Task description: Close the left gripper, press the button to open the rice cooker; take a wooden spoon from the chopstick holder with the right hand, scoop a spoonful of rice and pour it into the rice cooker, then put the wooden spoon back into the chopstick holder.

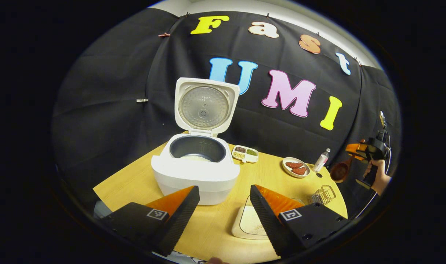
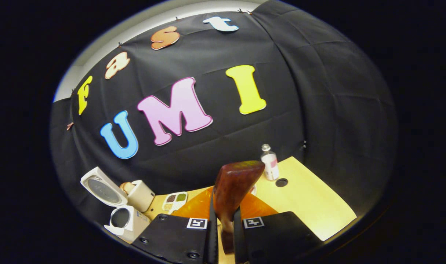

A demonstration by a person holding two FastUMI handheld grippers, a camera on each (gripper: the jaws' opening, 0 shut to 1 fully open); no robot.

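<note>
Two tools: the right tool point(image 2: 225, 234) pinches the wooden spoon point(image 2: 234, 187); the left tool point(image 1: 224, 216) gapes, empty.

rice cooker point(image 1: 195, 172): centre of the wooden table point(image 1: 274, 172), lid up, some rice in the pot. left gripper point(image 1: 224, 212): near edge, jaws apart. rice tray point(image 1: 246, 222): near right. grain dish point(image 1: 245, 154), plate point(image 1: 296, 167), bottle point(image 1: 321, 160): far right. wire holder point(image 1: 322, 194): right edge. right gripper point(image 1: 358, 151): far right, hand-held, gripping wooden spoon point(image 1: 341, 170).

cooker point(image 1: 195, 172) on table point(image 1: 134, 179), tray point(image 1: 245, 154) behind
</note>
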